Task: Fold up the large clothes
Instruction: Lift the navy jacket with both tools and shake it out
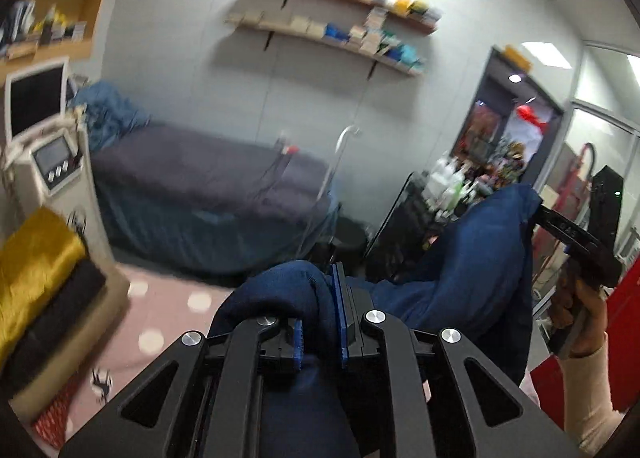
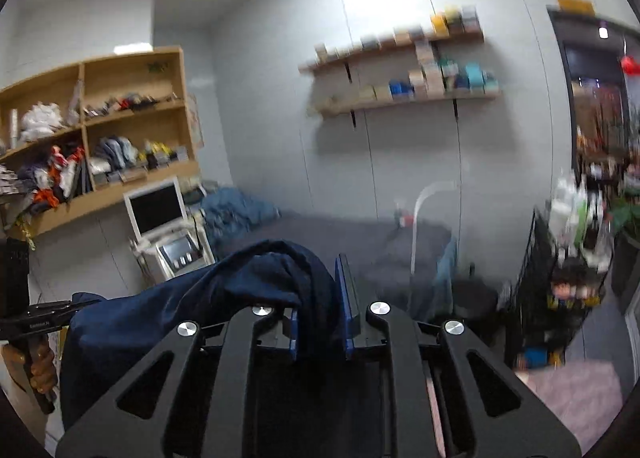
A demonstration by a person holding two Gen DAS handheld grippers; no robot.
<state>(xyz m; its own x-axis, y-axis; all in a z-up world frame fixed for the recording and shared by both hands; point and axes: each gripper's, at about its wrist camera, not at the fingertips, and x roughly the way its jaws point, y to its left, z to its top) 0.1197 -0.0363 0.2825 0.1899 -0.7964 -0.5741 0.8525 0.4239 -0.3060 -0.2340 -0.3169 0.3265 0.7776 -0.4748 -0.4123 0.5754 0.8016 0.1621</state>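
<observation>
Holding the navy garment (image 1: 460, 258) pinched in both claws, left gripper (image 1: 320, 322) and right gripper (image 2: 320, 322), I see it stretched sideways between them, clear of the table.

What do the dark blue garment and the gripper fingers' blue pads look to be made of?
The blue garment looks like a thin, matte woven fabric, perhaps cotton: it drapes in soft folds and bunches between the fingers without shine. The blue pads look like moulded rubber or plastic: flat, stiff, saturated slabs with a ribbed edge, set in the matte black gripper frame.
</observation>
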